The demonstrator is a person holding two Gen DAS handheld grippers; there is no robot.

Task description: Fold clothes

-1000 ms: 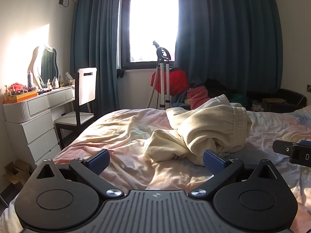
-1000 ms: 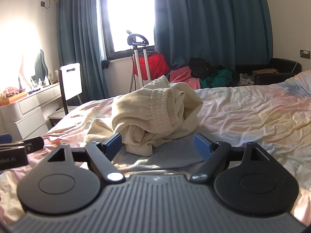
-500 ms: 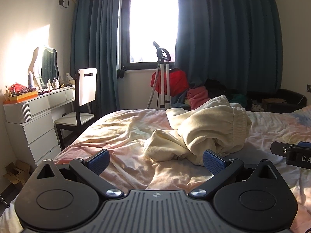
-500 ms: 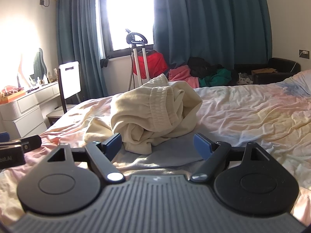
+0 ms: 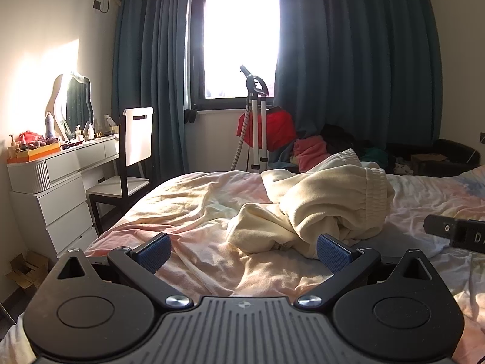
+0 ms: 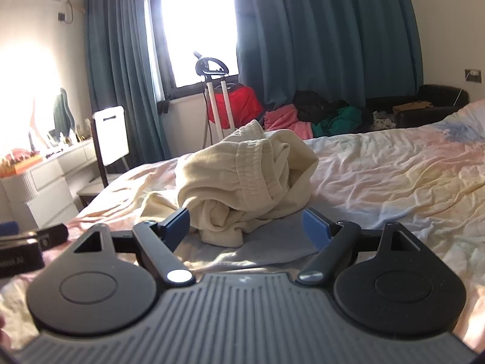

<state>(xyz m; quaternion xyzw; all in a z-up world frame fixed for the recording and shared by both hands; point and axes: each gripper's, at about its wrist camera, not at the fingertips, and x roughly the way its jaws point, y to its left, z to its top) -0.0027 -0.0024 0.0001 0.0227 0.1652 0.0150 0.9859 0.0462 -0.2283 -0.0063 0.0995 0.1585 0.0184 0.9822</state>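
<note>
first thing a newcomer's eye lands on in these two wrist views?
Probably the crumpled cream garment, bunched in a heap in the middle of the bed, unfolded and ungripped. Next, the blazing window between dark teal curtains, with a garment steamer stand below it. The left gripper and right gripper fill the foreground, both open and empty just short of the heap.

Both the left tongs and the right tongs sit level and low, side by side, blue-padded fingers spread wide apart, gripping nothing.
</note>
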